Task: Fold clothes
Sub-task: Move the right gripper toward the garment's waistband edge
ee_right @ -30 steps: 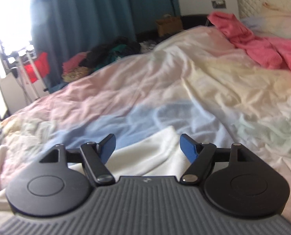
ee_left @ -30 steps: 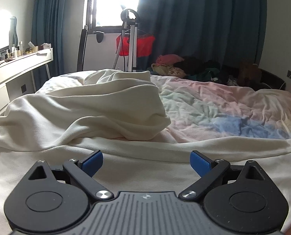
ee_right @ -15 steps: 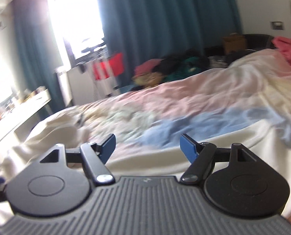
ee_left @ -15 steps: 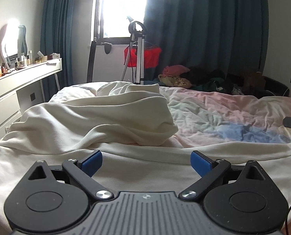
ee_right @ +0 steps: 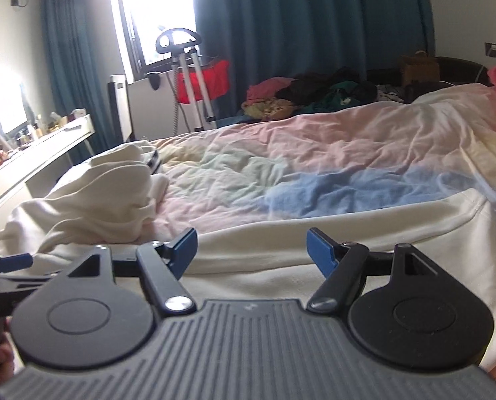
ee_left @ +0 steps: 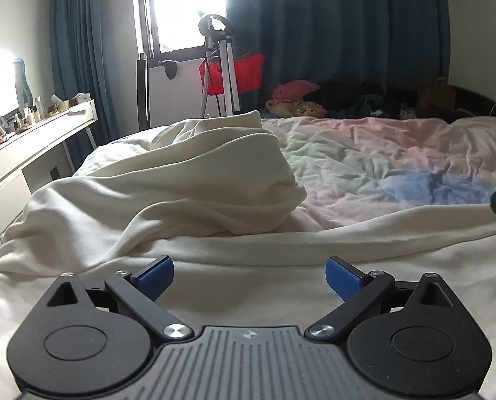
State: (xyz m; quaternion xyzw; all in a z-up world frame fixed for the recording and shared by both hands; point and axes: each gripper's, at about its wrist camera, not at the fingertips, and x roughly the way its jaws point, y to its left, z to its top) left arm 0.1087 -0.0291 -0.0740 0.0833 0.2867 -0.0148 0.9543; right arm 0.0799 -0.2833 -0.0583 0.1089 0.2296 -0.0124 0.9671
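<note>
While both of my grippers hover with jaws spread and empty, the cream garment [ee_left: 168, 193] lies along the near edge of the bed, bunched at its left and spread flat beneath the left gripper [ee_left: 249, 275] and right gripper [ee_right: 251, 248]. Risks, as I judge them: closing low may pinch the pastel duvet [ee_right: 314, 166] together with the hem; gripping the bunched mound may catch several layers, so the fold drags crooked.

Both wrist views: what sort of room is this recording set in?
A bedroom, most likely: a bed under a rumpled pastel pink, blue and green duvet, a long white dressing table crowded with small bottles, and dark teal floor-length curtains beside a bright window.
</note>
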